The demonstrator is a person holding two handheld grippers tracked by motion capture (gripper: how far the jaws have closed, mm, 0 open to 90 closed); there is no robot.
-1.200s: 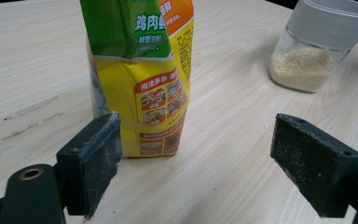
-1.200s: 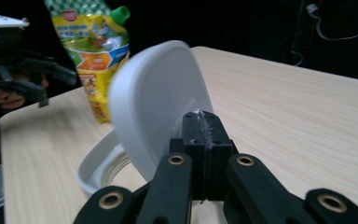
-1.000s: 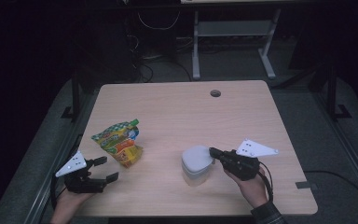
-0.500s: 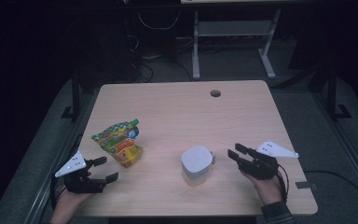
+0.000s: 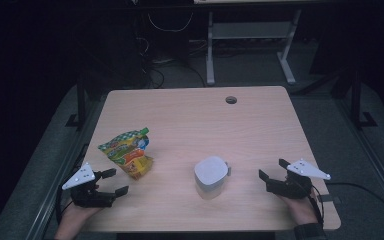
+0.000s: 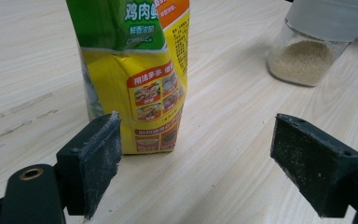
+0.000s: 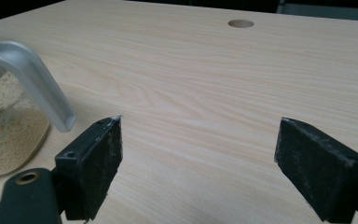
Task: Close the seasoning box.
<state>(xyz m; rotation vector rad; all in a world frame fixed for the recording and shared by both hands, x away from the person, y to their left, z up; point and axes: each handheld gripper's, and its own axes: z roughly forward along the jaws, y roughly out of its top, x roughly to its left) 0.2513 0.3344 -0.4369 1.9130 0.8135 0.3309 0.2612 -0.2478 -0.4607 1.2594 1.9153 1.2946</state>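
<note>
High view: your two grippers sit low at the near edge of the wood table (image 5: 190, 115). It's pale, smooth wood w/ fine grain lines & one small round hole (image 5: 231, 100) near the far edge.

Your left gripper (image 5: 115, 182) is at the near left corner. Its jaws are wide open w/ nothing in them. Just past it stands the snack bag (image 5: 128, 152) — shiny, crinkly plastic, green on top & yellow low down, w/ little food pics & an orange patch. In the left gripper view the bag (image 6: 135, 74) stands upright just past the left pad, not touching it. The pads (image 6: 98, 158) are flat black blocks, dusty & a bit scuffed.

Your right gripper (image 5: 275, 175) is at the near right side. Its jaws have just been opening and now stand wide apart — nothing between them but bare table. The jar (image 5: 211, 176) stands near the middle front of the table, apart from both grippers, to the left of the right one. It's a clear, rounded-square jar w/ a whitish lid & a small handle on its side. Right gripper view: see-through jar wall (image 7: 4, 126), pale sandy grains inside, & a curved frosted plastic handle (image 7: 37, 79) — near the left pad, not touching.
</note>
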